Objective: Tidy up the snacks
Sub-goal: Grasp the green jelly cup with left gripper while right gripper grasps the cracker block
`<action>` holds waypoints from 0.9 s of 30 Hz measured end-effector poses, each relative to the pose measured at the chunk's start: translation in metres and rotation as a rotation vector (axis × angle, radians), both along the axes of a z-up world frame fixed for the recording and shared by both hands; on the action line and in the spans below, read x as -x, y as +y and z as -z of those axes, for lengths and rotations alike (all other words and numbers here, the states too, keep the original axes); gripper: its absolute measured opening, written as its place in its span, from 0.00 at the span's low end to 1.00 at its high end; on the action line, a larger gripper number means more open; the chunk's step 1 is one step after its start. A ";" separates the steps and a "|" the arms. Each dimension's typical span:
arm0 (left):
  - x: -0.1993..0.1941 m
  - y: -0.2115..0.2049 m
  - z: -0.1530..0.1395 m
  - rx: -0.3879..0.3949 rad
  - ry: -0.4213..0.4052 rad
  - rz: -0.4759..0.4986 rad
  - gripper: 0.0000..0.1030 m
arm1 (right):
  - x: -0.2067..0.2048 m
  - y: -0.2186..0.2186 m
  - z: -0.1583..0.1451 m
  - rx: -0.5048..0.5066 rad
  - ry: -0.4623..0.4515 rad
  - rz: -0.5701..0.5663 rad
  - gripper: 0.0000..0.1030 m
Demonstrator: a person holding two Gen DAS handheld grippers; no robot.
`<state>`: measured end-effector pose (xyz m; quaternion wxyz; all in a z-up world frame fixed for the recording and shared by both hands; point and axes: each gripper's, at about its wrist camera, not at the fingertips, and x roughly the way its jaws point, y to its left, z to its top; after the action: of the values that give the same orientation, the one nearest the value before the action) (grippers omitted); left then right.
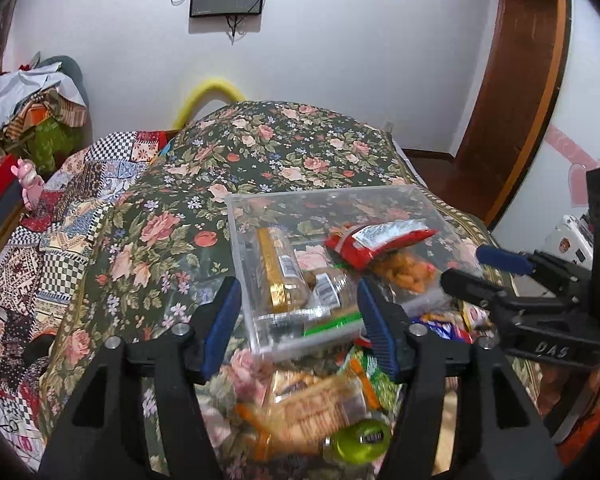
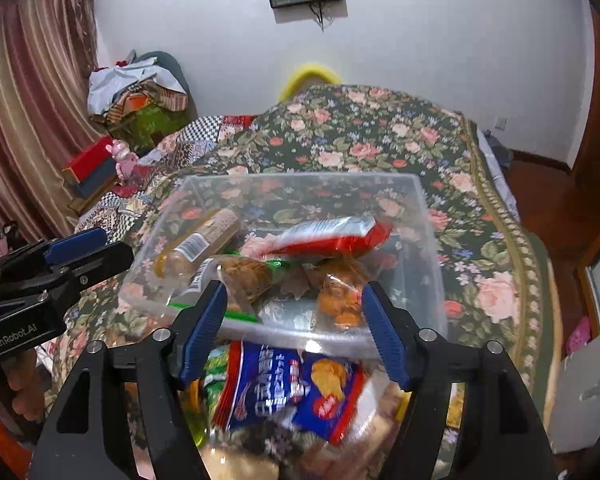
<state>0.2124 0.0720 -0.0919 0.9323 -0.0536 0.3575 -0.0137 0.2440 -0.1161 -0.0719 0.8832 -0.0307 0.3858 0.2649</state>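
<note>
A clear plastic box point(image 1: 320, 194) point(image 2: 300, 178) stands on the floral cloth. Inside lie a red packet point(image 1: 380, 240) point(image 2: 332, 236), a biscuit roll point(image 1: 278, 272) point(image 2: 204, 240) and a clear bag of orange snacks point(image 1: 410, 270) point(image 2: 340, 296). My left gripper point(image 1: 300, 324) point(image 2: 88, 248) hovers open at the box's near left corner with nothing pressed between its pads. My right gripper point(image 2: 294, 330) point(image 1: 472, 268) is open at the box's near wall. Loose snacks are piled just before the box: a blue packet point(image 2: 296, 392), a tan packet point(image 1: 316, 404) and a green round item point(image 1: 364, 440).
The floral cloth point(image 1: 260, 148) covers the table, and a patchwork cloth point(image 1: 60, 220) lies to its left. A heap of fabric and a red box point(image 2: 88, 160) sit at the far left by a curtain point(image 2: 32, 100). A wooden door frame point(image 1: 516, 80) stands to the right.
</note>
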 end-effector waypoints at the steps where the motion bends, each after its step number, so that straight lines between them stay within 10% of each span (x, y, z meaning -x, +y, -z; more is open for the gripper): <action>1: 0.006 0.000 -0.002 -0.004 -0.003 0.002 0.63 | 0.006 -0.002 -0.003 -0.001 -0.013 0.000 0.70; 10: 0.052 0.001 0.007 -0.016 0.022 0.016 0.76 | 0.050 -0.013 -0.008 -0.017 -0.041 -0.011 0.77; 27: 0.095 -0.017 0.061 0.012 0.158 0.086 0.77 | 0.089 -0.005 0.072 0.048 0.178 -0.058 0.78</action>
<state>0.1176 0.0555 -0.1534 0.8994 -0.0446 0.4317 -0.0518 0.1553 -0.1215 -0.1438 0.8364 -0.0394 0.4680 0.2826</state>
